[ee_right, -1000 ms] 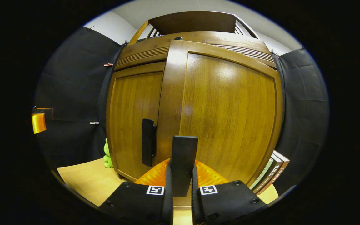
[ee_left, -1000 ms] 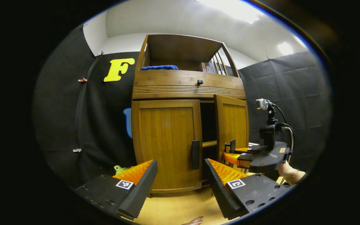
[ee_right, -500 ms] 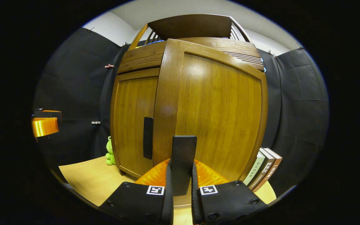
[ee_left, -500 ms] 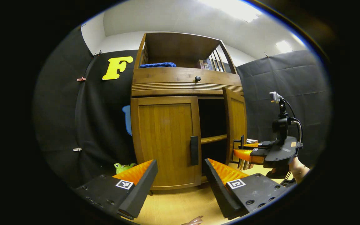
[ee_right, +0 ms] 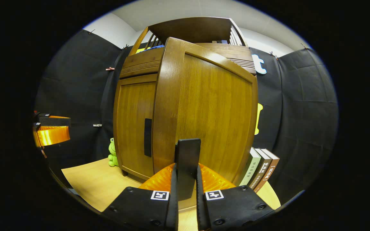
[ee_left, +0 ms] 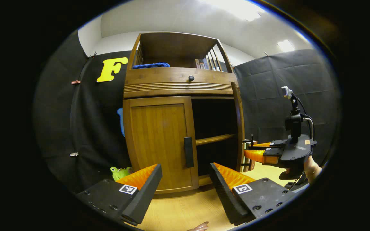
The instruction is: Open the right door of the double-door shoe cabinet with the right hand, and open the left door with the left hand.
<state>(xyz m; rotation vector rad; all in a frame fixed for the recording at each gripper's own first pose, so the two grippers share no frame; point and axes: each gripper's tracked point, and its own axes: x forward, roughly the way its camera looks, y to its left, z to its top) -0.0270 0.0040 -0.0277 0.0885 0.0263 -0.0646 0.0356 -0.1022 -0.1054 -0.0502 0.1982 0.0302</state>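
**Right door swung wide, left handle dead ahead of my left tongs**

Left gripper view: my left gripper (ee_left: 185, 179) gapes wide and holds nothing. The left door (ee_left: 159, 144) of the shoe cabinet (ee_left: 178, 84) is shut; its handle (ee_left: 188, 152), long axis upright, stands straight ahead between my fingers, slightly above them and apart from them. This hand is the nearer one, so I judge the next move is forward onto that bar. No readable writing.

Right gripper view: my right gripper (ee_right: 186, 186) is clamped on the right door's handle (ee_right: 187, 163), both fingers pressing its upright bar. The right door (ee_right: 210, 118) stands swung open. Books (ee_right: 262, 170) beside the cabinet carry spine lettering too small to read.
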